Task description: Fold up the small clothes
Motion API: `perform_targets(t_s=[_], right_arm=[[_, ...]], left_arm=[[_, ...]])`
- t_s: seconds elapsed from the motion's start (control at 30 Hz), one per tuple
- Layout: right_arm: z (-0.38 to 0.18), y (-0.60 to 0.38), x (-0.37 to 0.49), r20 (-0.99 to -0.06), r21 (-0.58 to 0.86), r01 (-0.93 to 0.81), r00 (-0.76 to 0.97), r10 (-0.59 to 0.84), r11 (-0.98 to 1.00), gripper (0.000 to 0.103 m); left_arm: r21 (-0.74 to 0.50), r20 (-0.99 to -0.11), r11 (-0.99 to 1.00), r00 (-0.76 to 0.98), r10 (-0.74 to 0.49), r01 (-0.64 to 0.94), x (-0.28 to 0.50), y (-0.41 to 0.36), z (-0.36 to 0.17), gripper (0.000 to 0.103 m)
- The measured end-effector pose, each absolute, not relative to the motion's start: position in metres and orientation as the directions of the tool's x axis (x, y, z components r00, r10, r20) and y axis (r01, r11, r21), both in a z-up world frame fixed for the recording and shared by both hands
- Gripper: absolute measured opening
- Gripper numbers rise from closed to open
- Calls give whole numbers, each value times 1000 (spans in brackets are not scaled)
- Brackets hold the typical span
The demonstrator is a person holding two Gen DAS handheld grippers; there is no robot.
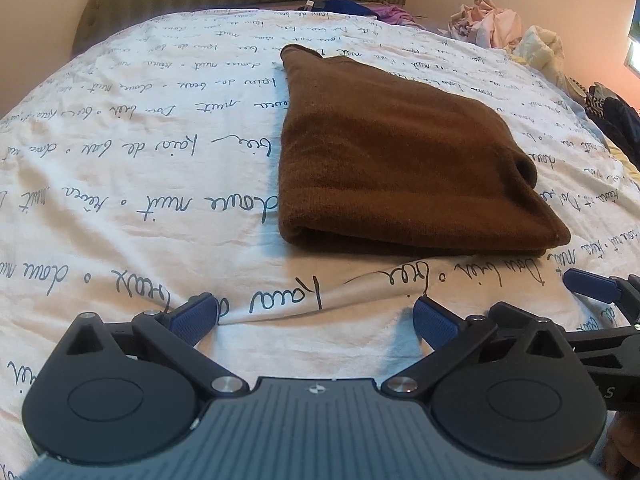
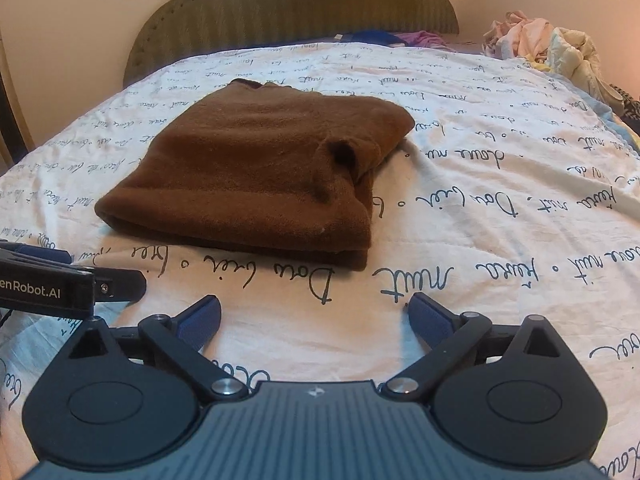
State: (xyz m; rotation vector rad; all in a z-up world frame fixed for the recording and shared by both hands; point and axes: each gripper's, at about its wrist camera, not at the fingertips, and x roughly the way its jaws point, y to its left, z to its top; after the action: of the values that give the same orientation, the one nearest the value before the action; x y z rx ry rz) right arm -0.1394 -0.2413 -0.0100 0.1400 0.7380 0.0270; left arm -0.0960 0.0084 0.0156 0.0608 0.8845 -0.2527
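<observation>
A brown knitted garment (image 1: 396, 160) lies folded in a thick flat bundle on the white bedsheet (image 1: 120, 200) printed with handwriting. In the right wrist view the same brown garment (image 2: 260, 176) sits ahead and slightly left, a cuff opening showing on its right side. My left gripper (image 1: 316, 316) hovers just short of the bundle's near edge, jaws wide open, only sheet between the blue pads. My right gripper (image 2: 316, 316) is likewise wide open over bare sheet, near the bundle's front right corner. Each gripper shows at the edge of the other's view.
A green padded headboard (image 2: 296, 4) closes the far end of the bed. A heap of pale clothes (image 2: 536, 36) lies at the far right, with blue and purple items (image 2: 396, 38) by the headboard. Dark clothes (image 1: 612, 116) lie along the right edge.
</observation>
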Motion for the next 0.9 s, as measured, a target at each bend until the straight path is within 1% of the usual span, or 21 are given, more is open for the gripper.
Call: perform_targets(t_s=[0.13,0.27,0.5,0.67,0.9], right_arm=[[-13,-237,-137,-673,113,31,738,53,993,103],[-14,-239,-134,-667,116,41,743,48,992,103],[-16,-242,-126,-659,130,92,752,16,987,103],[-17,-237,-119,-669,89,132,742,-39,987,103],[-18,-234,-119,-669,78,149,741,-59,986,103]], left_arm=[[36,-755,965,639,-144,259,-98,-1,10,103],[36,-726,969,673,-144,246,-101,1,7,103],[32,-731,973,669,-133,228,-94,1,8,103],[31,-724,973,676,-137,230,-97,2,7,103],[21,-725,972,672,-147,235,-96,3,7,103]])
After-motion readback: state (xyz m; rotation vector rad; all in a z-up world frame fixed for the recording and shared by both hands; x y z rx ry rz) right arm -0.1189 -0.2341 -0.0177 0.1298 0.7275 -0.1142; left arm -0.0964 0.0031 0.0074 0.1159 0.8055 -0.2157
